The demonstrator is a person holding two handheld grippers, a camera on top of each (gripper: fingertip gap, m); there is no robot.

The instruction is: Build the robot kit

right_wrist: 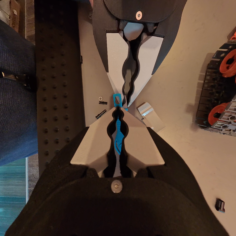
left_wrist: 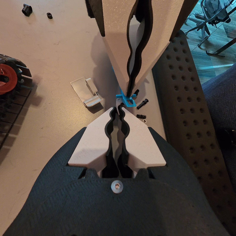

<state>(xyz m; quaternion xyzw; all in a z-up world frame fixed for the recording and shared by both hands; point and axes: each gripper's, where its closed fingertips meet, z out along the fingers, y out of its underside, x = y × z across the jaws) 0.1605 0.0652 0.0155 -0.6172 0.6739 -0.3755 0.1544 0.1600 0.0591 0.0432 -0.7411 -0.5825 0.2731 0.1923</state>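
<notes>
My left gripper (left_wrist: 117, 108) is shut on a thin white flat piece (left_wrist: 118, 100) with a small hole that sticks out past its tips. My right gripper (right_wrist: 118, 108) is shut on a blue plastic tool (right_wrist: 118, 134); the tool's looped end (right_wrist: 116, 100) juts out in front. In the left wrist view the right gripper (left_wrist: 130, 92) comes down from above with the blue tool (left_wrist: 129, 100) right at the white piece. In the right wrist view the left gripper (right_wrist: 125, 102) points in from above, tip beside the blue loop. Both are low over the beige table (left_wrist: 57, 51).
Two black pins (left_wrist: 142, 104) (left_wrist: 141, 116) and a small white round part (left_wrist: 144, 121) lie beside the tips. A clear bracket (left_wrist: 86, 92) lies to the left. A tracked vehicle with orange wheels (left_wrist: 7, 79), a black perforated mat (left_wrist: 185, 89) and small black parts (left_wrist: 26, 10) are farther out. Both grippers' tips are close together, under 4 cm apart.
</notes>
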